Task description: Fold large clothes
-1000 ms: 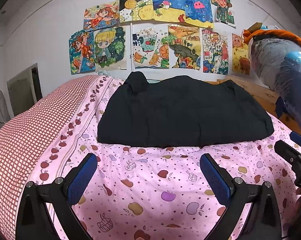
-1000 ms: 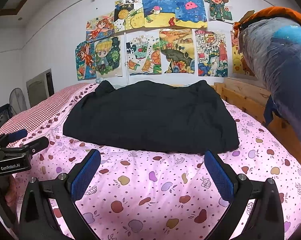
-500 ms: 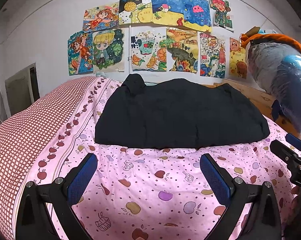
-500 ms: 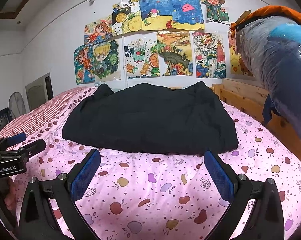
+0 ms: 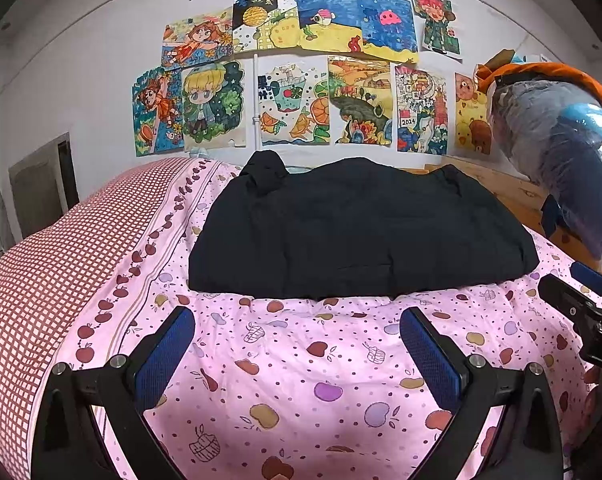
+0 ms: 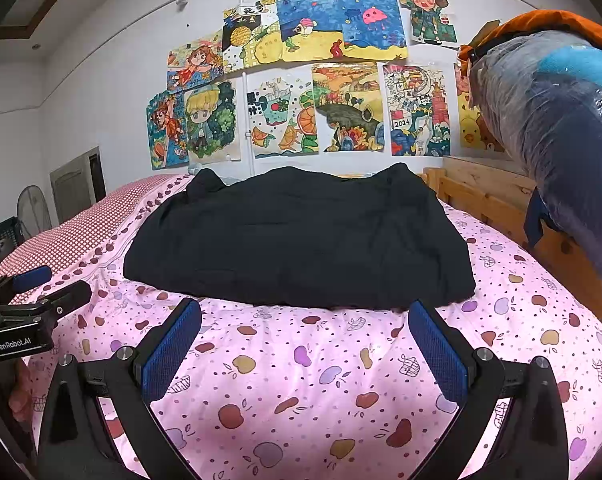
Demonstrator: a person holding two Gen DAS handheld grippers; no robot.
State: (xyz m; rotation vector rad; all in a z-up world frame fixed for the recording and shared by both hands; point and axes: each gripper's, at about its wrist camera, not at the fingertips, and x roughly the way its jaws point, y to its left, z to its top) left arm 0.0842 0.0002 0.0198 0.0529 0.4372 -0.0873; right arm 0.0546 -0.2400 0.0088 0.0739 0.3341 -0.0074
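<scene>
A large black garment (image 5: 361, 232) lies folded in a broad, flat rectangle on the pink fruit-print bedspread (image 5: 301, 380). It also shows in the right wrist view (image 6: 301, 240). My left gripper (image 5: 297, 324) is open and empty, held above the bedspread just short of the garment's near edge. My right gripper (image 6: 305, 316) is open and empty, also just short of the near edge. Each gripper shows at the side of the other's view: the right one (image 5: 581, 304), the left one (image 6: 37, 296).
A red-checked sheet (image 5: 41, 272) covers the bed's left side. A wooden bed frame (image 6: 481, 196) runs along the right. A plastic-wrapped blue and orange bundle (image 6: 561, 128) hangs over it. Drawings (image 5: 301, 76) cover the white wall behind.
Both grippers have drifted slightly, and the garment now sits a little farther off in both views. The garment itself has not moved. Both grippers stay open.
</scene>
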